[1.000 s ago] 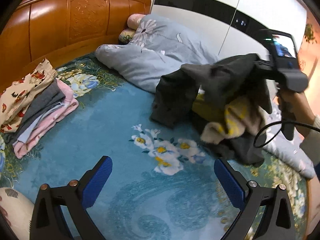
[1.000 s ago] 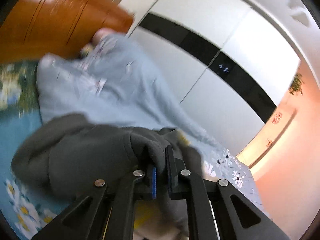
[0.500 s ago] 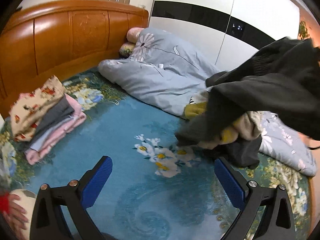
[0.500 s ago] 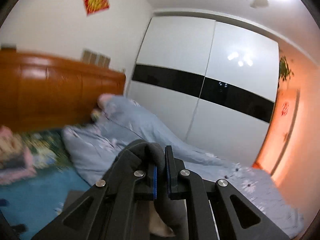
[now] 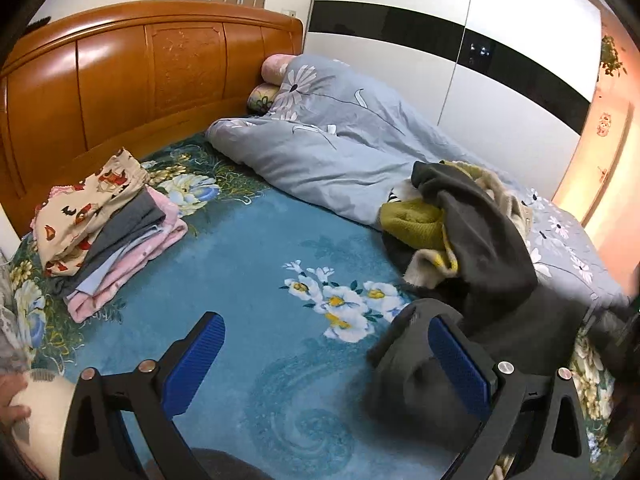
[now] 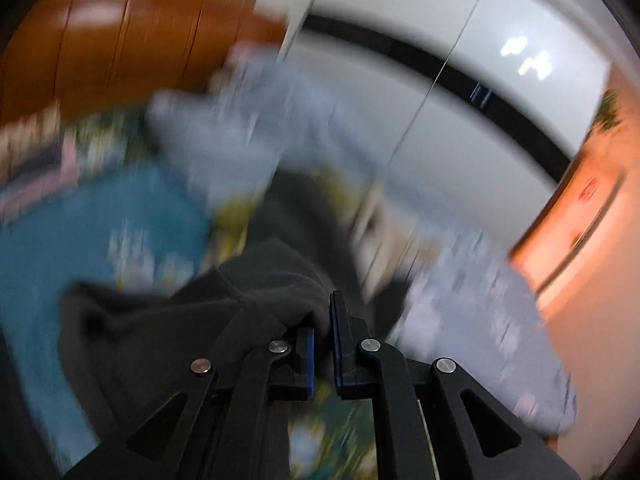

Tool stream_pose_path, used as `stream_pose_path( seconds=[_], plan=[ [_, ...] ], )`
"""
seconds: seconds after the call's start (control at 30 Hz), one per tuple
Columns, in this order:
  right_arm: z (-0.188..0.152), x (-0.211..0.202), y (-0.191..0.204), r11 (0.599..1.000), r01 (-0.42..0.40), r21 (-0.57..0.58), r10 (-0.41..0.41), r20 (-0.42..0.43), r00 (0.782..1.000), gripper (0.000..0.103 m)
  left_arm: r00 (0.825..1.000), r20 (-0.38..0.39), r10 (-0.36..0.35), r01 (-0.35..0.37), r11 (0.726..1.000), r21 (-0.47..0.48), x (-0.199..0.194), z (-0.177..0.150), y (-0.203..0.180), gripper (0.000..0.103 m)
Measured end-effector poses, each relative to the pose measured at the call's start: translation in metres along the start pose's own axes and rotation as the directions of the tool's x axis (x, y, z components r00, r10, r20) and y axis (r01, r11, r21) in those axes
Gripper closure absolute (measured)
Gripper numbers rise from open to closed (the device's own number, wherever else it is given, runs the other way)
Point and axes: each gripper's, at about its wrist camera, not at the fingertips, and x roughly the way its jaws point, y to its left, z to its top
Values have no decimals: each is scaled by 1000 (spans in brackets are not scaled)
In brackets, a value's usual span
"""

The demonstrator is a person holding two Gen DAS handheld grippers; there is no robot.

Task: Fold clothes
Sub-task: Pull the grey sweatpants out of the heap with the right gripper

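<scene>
A dark grey garment (image 5: 484, 248) stretches from the pile of unfolded clothes (image 5: 424, 220) down to the bed in front, its near end (image 5: 404, 376) lying behind my left gripper's right finger. My left gripper (image 5: 324, 364) is open and empty, low over the blue floral bedspread (image 5: 256, 264). My right gripper (image 6: 323, 336) is shut on a bunched fold of the same dark grey garment (image 6: 272, 284); that view is motion-blurred.
A stack of folded clothes (image 5: 100, 224) lies at the left near the wooden headboard (image 5: 132, 76). A grey floral duvet (image 5: 320, 140) with pillows runs along the far side by the white wardrobe (image 5: 480, 80). A hand shows at the lower left edge.
My right gripper has swung the dark grey garment down from high in the air to the bedspread on the near right. The left gripper has stayed open in place.
</scene>
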Motion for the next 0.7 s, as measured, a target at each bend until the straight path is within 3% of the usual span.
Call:
stream_pose_path(
  seconds=[0.07, 0.17, 0.57, 0.63, 0.7],
  plan=[
    [-36, 29, 10, 999, -40, 18, 42, -148, 988, 96, 1000, 2, 14, -14, 1000, -1, -2, 0, 2, 0],
    [-87, 40, 14, 998, -47, 52, 59, -274, 960, 96, 999, 7, 40, -40, 999, -7, -2, 0, 5, 0],
    [-107, 34, 29, 994, -70, -87, 40, -312, 949, 95, 991, -18, 135, -135, 991, -1, 8, 0, 8, 0],
    [-104, 30, 24, 993, -81, -85, 50, -317, 947, 90, 992, -34, 125, -126, 992, -3, 14, -1, 7, 0],
    [-99, 18, 8, 993, -111, -45, 90, -320, 943, 68, 992, -55, 114, -115, 993, -4, 22, -2, 3, 0]
  ],
)
